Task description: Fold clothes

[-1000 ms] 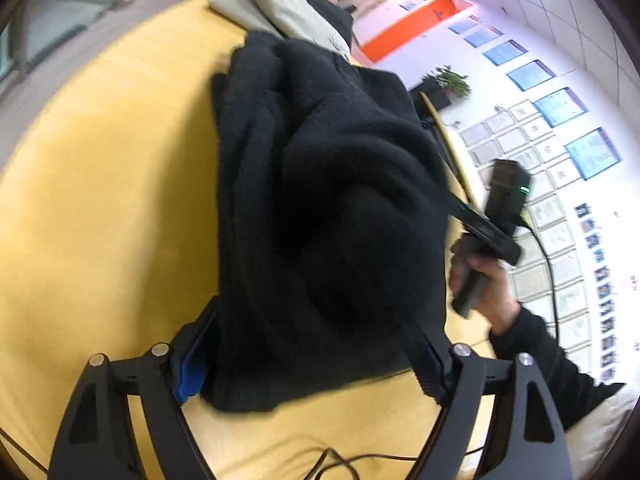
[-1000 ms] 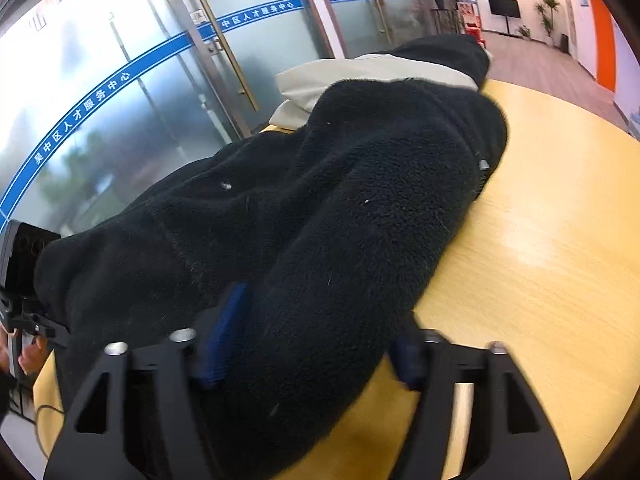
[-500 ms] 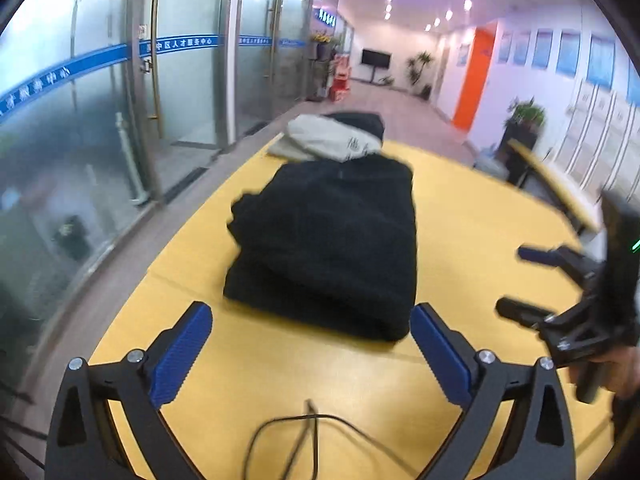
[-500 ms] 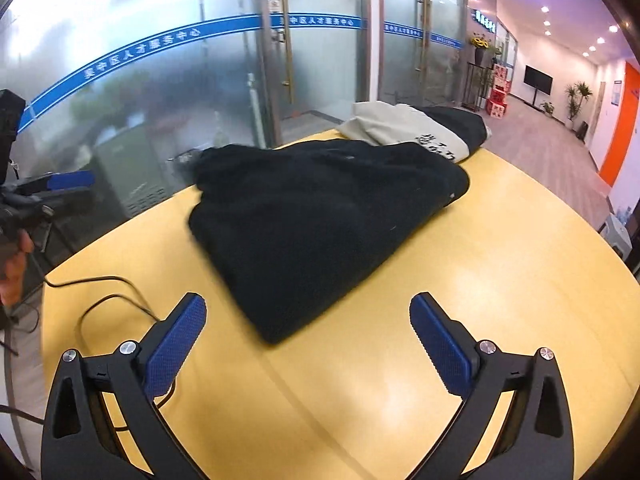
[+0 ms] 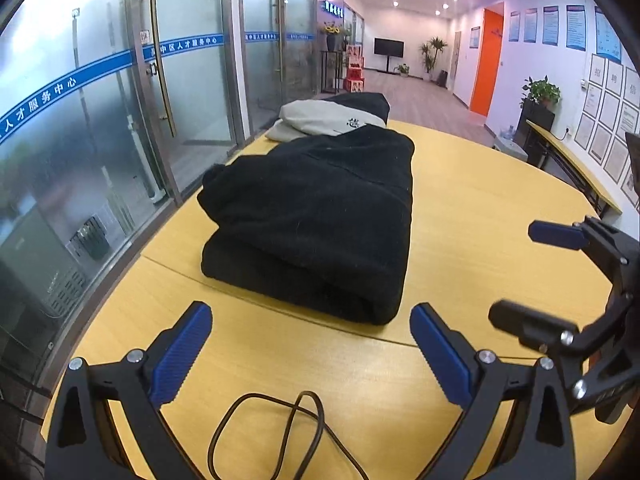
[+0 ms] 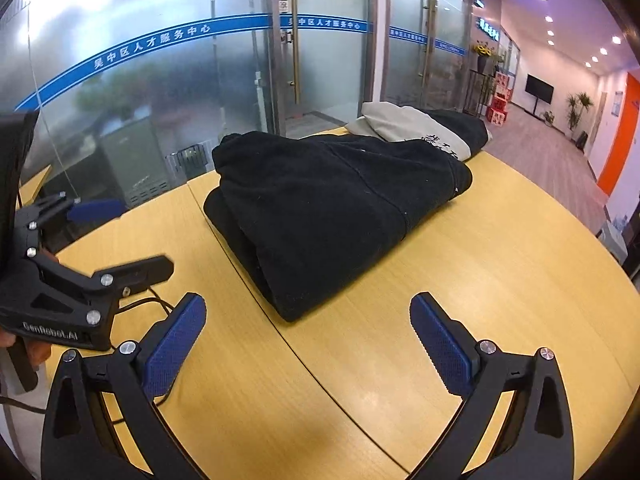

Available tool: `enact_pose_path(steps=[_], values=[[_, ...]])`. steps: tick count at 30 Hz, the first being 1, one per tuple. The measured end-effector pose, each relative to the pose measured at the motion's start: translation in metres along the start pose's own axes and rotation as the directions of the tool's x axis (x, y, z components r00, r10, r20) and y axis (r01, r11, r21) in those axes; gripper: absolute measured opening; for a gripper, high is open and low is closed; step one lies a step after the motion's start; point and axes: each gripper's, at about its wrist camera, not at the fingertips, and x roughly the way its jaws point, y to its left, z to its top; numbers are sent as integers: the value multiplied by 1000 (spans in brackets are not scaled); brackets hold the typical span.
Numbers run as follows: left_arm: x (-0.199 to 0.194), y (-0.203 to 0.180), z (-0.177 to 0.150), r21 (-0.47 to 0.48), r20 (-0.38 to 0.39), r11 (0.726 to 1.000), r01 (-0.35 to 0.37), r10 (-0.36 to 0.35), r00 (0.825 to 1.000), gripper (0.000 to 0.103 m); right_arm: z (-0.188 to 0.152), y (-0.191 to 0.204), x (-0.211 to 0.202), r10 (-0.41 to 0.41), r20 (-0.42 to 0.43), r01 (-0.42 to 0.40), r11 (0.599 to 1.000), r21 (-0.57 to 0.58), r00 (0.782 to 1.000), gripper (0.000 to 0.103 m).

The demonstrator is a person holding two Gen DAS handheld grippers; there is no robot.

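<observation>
Now | black fleece garment folded on table; both grippers' fingers released, empty | risk: loose cable near left gripper may snag; fold could slump

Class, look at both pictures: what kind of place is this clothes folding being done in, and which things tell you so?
Probably an office lobby or public service centre, not a home. Frosted glass doors with a blue lettered band, framed notices covering the wall, and a long corridor with a wall screen and potted plants point to that.
</observation>
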Motion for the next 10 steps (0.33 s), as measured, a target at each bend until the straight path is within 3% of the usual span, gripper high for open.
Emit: enact_pose_path(steps=[10], values=[[18, -2, -8, -22, -9, 1000, 5, -5, 1000, 103, -6, 0, 11, 3, -22, -3, 1000, -15, 1000, 103]])
